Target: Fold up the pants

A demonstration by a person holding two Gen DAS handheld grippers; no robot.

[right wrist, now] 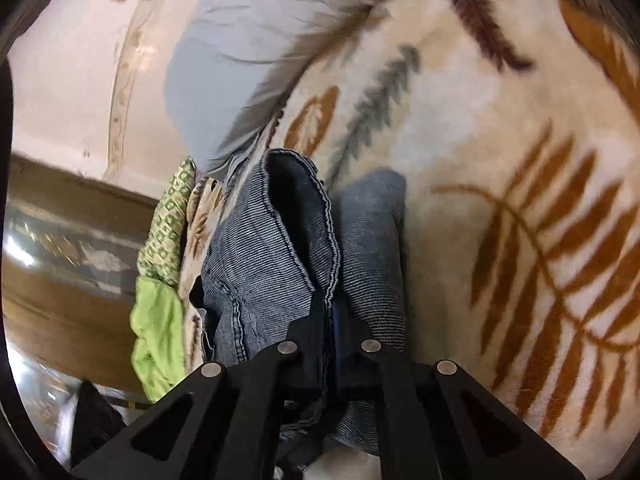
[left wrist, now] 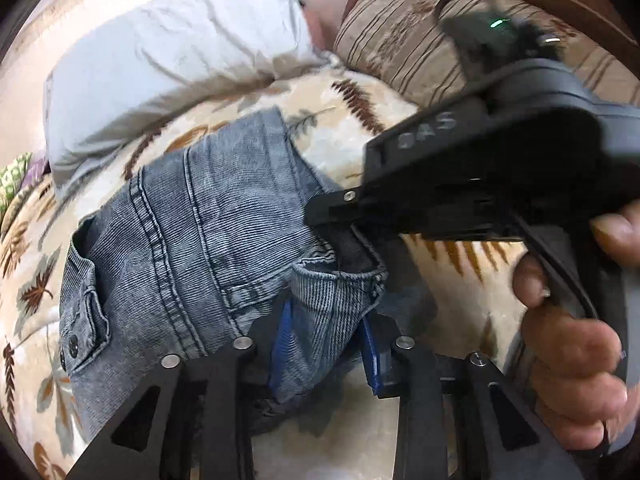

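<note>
Faded blue denim filled the middle of both views: the pants (left wrist: 192, 240) lay bunched on the leaf-print blanket (left wrist: 352, 120), waistband and stitched seams showing, with a buttoned pocket flap at their near-left edge. I had my left gripper (left wrist: 326, 344) clamped on a fold of the pants, its blue fingers (left wrist: 282, 344) pressed against the cloth from either side. My right gripper (left wrist: 340, 210) reached in from the right of the pants and met the same bunch just above that fold, its tips buried in a dark opening of the denim; my hand (left wrist: 572, 344) was wrapped around its handle.

From the right wrist, the right gripper (right wrist: 330, 320) was closed tight on a hemmed edge of the pants (right wrist: 272, 248), the cloth running straight up between the fingers.

Beyond the pants, a pale grey pillow (left wrist: 180, 52) lay on the blanket, and a striped tan cushion (left wrist: 404, 28) rested to the right of that pillow. To the left of the pants, at the blanket's edge, sat a green patterned cloth (right wrist: 168, 216) and a plain lime one (right wrist: 156, 336), with a brown wooden floor (right wrist: 60, 320) past them.
</note>
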